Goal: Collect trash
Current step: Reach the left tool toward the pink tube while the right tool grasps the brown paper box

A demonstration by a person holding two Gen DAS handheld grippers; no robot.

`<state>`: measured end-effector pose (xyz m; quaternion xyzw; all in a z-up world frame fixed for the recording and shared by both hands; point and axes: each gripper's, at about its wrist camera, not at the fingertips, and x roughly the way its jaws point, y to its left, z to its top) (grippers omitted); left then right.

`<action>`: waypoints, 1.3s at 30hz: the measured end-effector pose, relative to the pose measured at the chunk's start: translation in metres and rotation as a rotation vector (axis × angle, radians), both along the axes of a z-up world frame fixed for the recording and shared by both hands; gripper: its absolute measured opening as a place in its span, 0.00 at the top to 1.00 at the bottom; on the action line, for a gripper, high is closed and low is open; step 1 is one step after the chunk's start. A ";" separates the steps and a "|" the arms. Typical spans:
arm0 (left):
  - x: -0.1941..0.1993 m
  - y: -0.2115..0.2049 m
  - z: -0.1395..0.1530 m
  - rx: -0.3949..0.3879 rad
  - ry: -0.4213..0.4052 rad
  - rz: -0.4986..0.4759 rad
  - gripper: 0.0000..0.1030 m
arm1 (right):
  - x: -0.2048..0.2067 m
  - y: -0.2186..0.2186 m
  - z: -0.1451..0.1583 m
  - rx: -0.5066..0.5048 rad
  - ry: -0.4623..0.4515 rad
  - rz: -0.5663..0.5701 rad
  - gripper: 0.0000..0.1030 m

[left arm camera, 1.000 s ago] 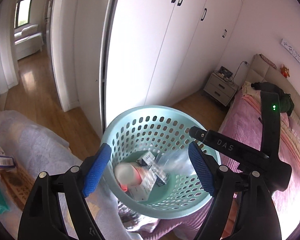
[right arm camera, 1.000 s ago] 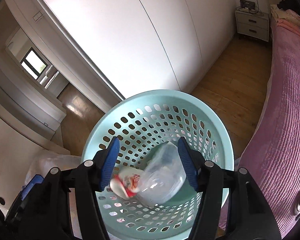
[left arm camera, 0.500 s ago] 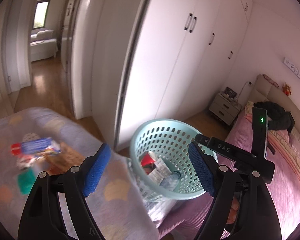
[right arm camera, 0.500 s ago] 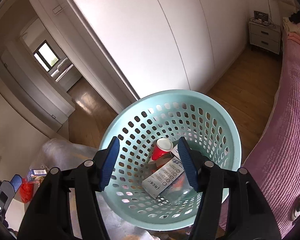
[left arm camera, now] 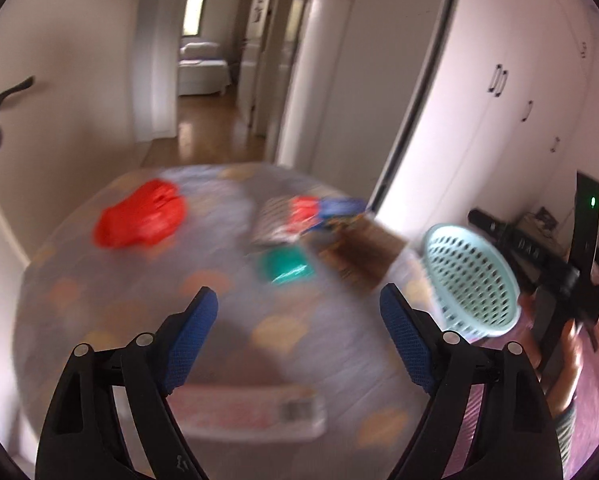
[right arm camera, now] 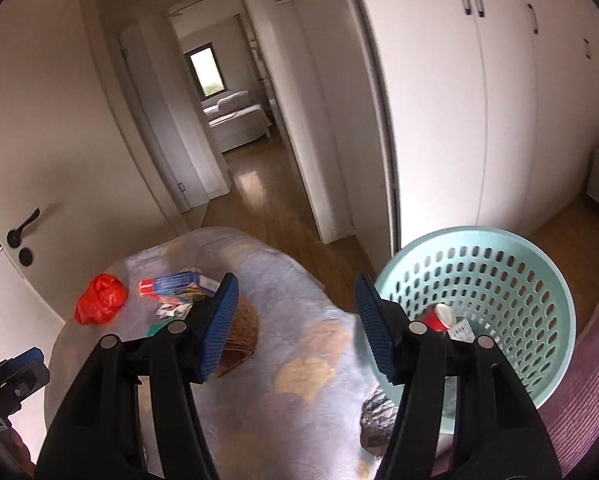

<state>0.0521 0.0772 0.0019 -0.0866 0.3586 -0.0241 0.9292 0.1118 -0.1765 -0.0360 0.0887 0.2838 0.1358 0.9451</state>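
Bedroom blanket (right arm camera: 307,360) holds trash at 11 o'clock; both my left gripper (left arm camera: 295,330) and right gripper (right arm camera: 295,320) gape empty. Blurry swinging could miss that red bag (right arm camera: 99,298).

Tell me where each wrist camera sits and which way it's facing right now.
Left wrist: on the left gripper, jaws open and empty, facing the blurred table; right gripper body visible far right.
Right wrist: on the right gripper, open and empty, facing between table and basket; left gripper at lower left.
Shared: red bag, basket, hallway.
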 end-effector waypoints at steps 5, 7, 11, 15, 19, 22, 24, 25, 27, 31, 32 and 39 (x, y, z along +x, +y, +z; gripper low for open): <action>-0.038 0.041 -0.020 -0.025 0.058 0.064 0.21 | 0.006 0.044 -0.018 -0.046 0.004 0.091 0.43; -0.053 0.051 -0.030 -0.049 0.074 0.088 0.21 | 0.009 0.053 -0.025 -0.058 0.011 0.115 0.37; -0.072 0.070 -0.046 -0.099 0.076 0.146 0.21 | 0.013 0.068 -0.048 -0.134 0.027 0.138 0.28; -0.069 0.080 -0.066 -0.172 0.115 0.164 0.21 | 0.031 0.071 -0.070 -0.136 0.102 0.147 0.27; -0.059 0.084 -0.083 -0.260 0.160 0.154 0.21 | 0.051 0.073 -0.076 -0.141 0.154 0.172 0.27; -0.048 0.087 -0.091 -0.278 0.170 0.156 0.21 | 0.065 0.073 -0.078 -0.131 0.180 0.182 0.27; -0.040 0.088 -0.092 -0.272 0.168 0.155 0.21 | 0.072 0.074 -0.080 -0.118 0.196 0.187 0.27; -0.036 0.089 -0.093 -0.272 0.169 0.154 0.21 | 0.075 0.075 -0.081 -0.115 0.210 0.192 0.27; -0.028 0.092 -0.094 -0.277 0.171 0.152 0.21 | 0.080 0.078 -0.084 -0.109 0.242 0.203 0.35; -0.007 0.093 -0.087 -0.251 0.152 0.120 0.21 | 0.078 0.087 -0.088 -0.139 0.255 0.220 0.67; -0.002 0.092 -0.085 -0.242 0.151 0.111 0.21 | 0.075 0.088 -0.087 -0.129 0.251 0.234 0.70; 0.032 0.075 -0.078 -0.190 0.133 0.024 0.21 | 0.047 0.093 -0.087 -0.100 0.241 0.287 0.93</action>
